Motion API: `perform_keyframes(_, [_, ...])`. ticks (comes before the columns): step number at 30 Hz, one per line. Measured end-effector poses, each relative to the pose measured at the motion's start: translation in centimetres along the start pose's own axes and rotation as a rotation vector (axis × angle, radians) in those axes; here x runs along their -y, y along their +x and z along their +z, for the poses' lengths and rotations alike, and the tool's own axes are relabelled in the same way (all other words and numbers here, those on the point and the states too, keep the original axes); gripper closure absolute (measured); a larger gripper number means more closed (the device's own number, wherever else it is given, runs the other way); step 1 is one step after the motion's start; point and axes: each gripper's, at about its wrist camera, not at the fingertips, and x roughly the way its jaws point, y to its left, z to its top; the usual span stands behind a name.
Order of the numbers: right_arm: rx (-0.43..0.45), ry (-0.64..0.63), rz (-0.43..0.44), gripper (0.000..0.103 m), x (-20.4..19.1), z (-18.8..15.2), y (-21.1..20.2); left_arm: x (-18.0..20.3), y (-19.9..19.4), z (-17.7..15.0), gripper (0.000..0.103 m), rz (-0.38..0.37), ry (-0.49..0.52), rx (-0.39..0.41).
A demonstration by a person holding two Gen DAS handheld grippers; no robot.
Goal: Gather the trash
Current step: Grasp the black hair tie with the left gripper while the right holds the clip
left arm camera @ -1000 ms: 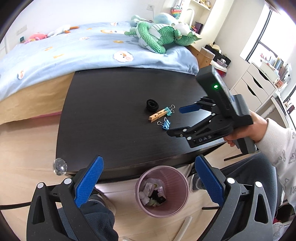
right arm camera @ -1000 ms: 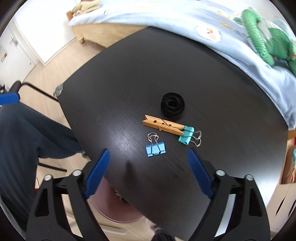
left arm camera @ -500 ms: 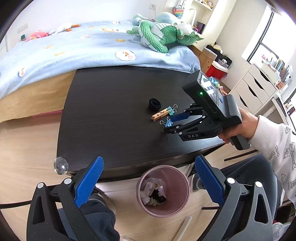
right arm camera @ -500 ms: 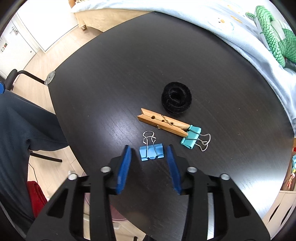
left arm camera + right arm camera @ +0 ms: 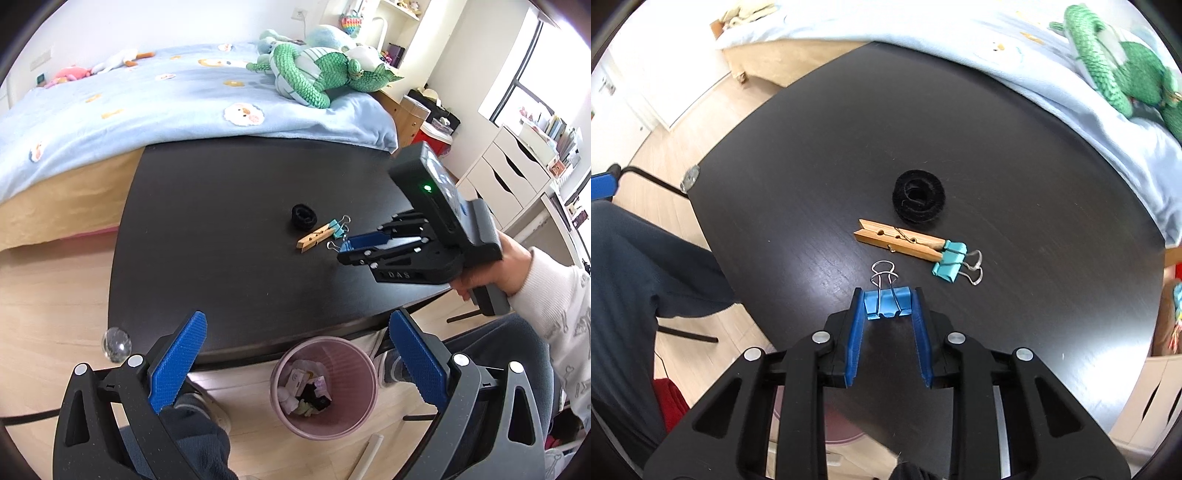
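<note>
A blue binder clip (image 5: 882,308) lies on the black table (image 5: 849,129) between the pads of my right gripper (image 5: 887,295). Its jaws are closing, and both pads touch the clip's ends. The left wrist view shows that same gripper (image 5: 345,247) low over the table near its front edge. Just beyond the clip lie a wooden clothespin (image 5: 897,243), a teal binder clip (image 5: 949,260) and a black roll (image 5: 918,201). My left gripper (image 5: 296,325) hangs open and holds nothing, above a pink waste bin (image 5: 325,430) with scraps in it on the floor.
A bed with a light blue blanket (image 5: 166,103) and a green plush toy (image 5: 306,77) borders the table's far side. White drawers (image 5: 509,177) stand at the right. A glass ball (image 5: 116,343) lies on the wooden floor. A person's legs are beside the bin.
The right gripper came down towards the table and its jaws narrowed from wide apart to the ends of the blue binder clip. The left gripper stayed put.
</note>
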Motion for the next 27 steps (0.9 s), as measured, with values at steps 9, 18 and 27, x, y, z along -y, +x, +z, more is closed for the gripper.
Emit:
perform_keyframes(9, [0.04, 0.151, -0.038, 0.077, 1.0, -1.7, -2.4, 1.0, 1.2, 2.3, 0.008, 0.0, 0.043, 0.0])
perform_keyframes(18, [0.068, 0.254, -0.061, 0.077, 2.2, -2.7, -4.2, 1.5, 3.2, 5.5, 0.008, 0.005, 0.077, -0.012])
perform_keyframes(27, [0.081, 0.31, -0.063, 0.077, 3.4, -3.8, -4.9, 2.1, 6.4, 9.5, 0.008, 0.01, 0.081, -0.063])
